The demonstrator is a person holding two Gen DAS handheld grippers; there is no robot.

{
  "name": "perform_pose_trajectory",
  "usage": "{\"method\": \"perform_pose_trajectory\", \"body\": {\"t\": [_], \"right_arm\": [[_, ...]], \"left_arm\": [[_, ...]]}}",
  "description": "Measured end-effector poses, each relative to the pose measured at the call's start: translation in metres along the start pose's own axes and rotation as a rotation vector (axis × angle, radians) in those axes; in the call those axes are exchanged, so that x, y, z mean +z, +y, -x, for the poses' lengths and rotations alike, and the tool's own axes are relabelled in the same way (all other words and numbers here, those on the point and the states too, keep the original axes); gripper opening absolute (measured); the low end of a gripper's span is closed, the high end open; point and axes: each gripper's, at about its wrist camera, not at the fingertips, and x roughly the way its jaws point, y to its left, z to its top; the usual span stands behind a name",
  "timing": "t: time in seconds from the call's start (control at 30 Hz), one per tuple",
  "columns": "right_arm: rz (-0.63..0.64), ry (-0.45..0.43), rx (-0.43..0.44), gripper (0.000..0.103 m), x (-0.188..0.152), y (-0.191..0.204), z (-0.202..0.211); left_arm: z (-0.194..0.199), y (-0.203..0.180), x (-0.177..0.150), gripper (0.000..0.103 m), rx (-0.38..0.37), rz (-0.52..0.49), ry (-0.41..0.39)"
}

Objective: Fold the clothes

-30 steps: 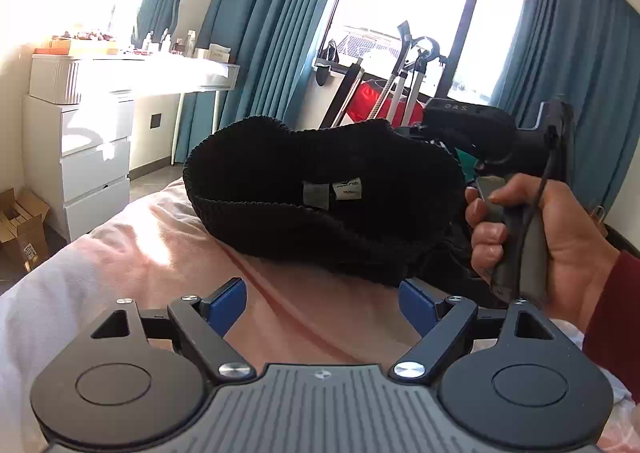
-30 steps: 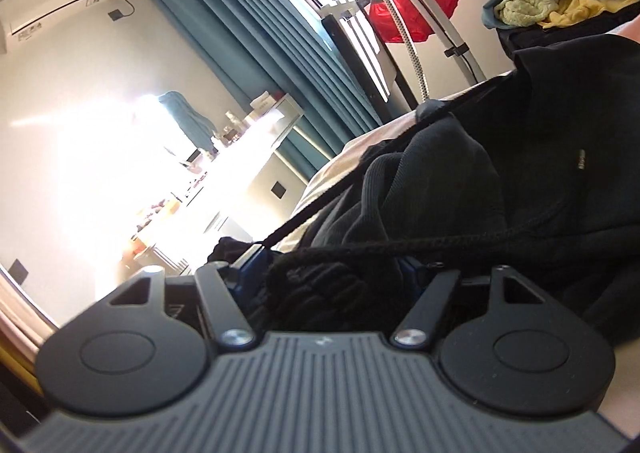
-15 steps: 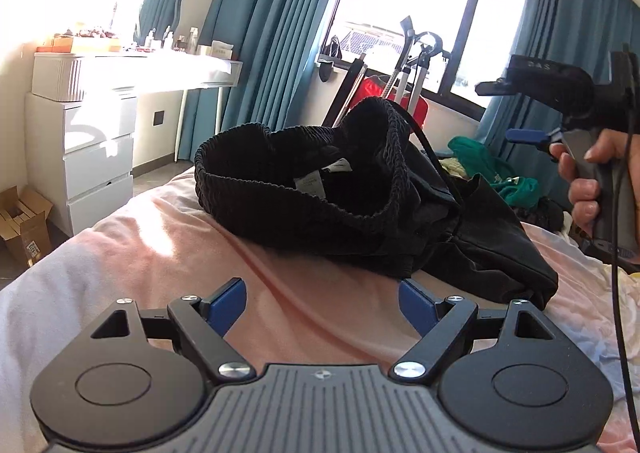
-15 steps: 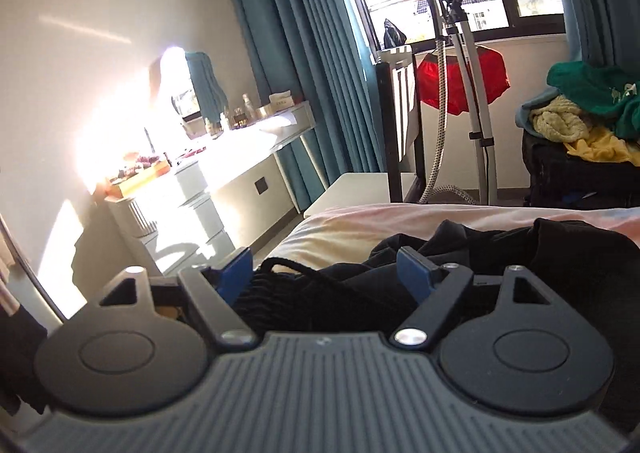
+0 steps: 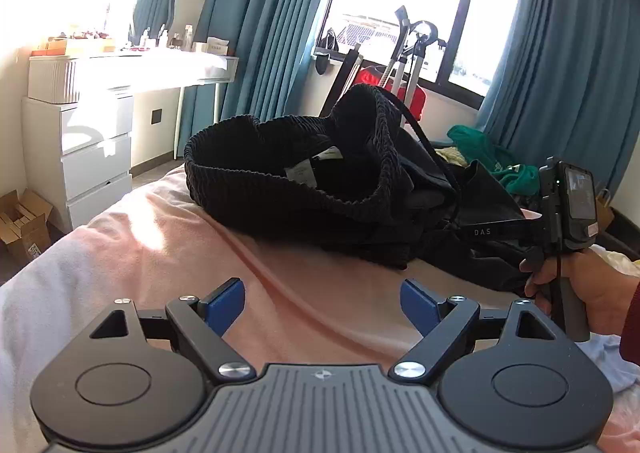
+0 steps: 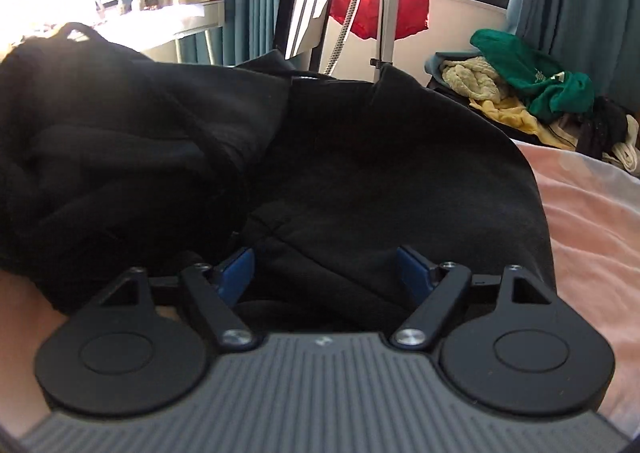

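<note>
- Folding looks barely begun: the black garment (image 5: 320,189) lies in a rumpled heap on the bed (image 5: 160,253), waistband gaping, no crease laid.
- Left hand-held gripper (image 5: 322,303) hangs wide open and empty over bare sheet, the garment ahead of it and apart.
- Right hand-held gripper (image 6: 324,273), at the heap's right edge, has just been opening; dark cloth lies between its spread jaws, but the pads do not press on it.
- Farther off, an unsorted pile (image 6: 520,93) waits by the curtains.
</note>
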Motion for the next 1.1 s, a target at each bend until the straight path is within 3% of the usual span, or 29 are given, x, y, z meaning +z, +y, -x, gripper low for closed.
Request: {"method": "perform_pose_trajectory", "body": {"t": [0.13, 0.2, 0.3, 0.37, 0.43, 0.5, 0.7, 0.87, 1.0, 1.1], "right_arm": [[0.193, 0.020, -0.033, 0.080, -0.007, 0.028, -0.024], [0.176, 0.005, -0.043, 0.080, -0.008, 0.026, -0.028], [-0.003, -0.027, -0.052, 0.055, -0.002, 0.011, -0.021], [-0.203, -0.048, -0.011, 0.017, 0.001, -0.006, -0.012], [-0.334, -0.073, -0.002, 0.011, 0.003, -0.018, 0.000], [-0.413, -0.117, -0.004, 0.010, 0.006, -0.030, 0.018], [-0.554, -0.285, -0.137, 0.009, 0.008, -0.081, 0.092], [-0.731, -0.433, -0.311, 0.009, -0.025, -0.150, 0.175], [-0.939, -0.424, -0.423, 0.009, -0.089, -0.214, 0.204], [-1.065, -0.306, -0.472, 0.009, -0.150, -0.229, 0.189]], "left_arm": [[-0.014, 0.003, -0.003, 0.087, -0.004, 0.002, 0.047], [-0.016, 0.005, -0.004, 0.087, -0.028, 0.014, 0.053], [-0.019, 0.004, -0.007, 0.087, -0.037, 0.011, 0.067], [-0.019, 0.002, -0.009, 0.087, -0.052, 0.010, 0.075], [-0.016, 0.000, -0.010, 0.087, -0.061, 0.002, 0.070], [-0.013, -0.003, -0.010, 0.087, -0.065, -0.008, 0.055], [-0.008, -0.002, -0.007, 0.087, -0.071, 0.004, 0.042], [-0.004, -0.005, -0.005, 0.087, -0.075, -0.009, 0.038], [0.003, -0.016, -0.008, 0.087, -0.072, -0.068, 0.025], [0.004, -0.023, -0.012, 0.087, -0.053, -0.112, 0.030]]}}
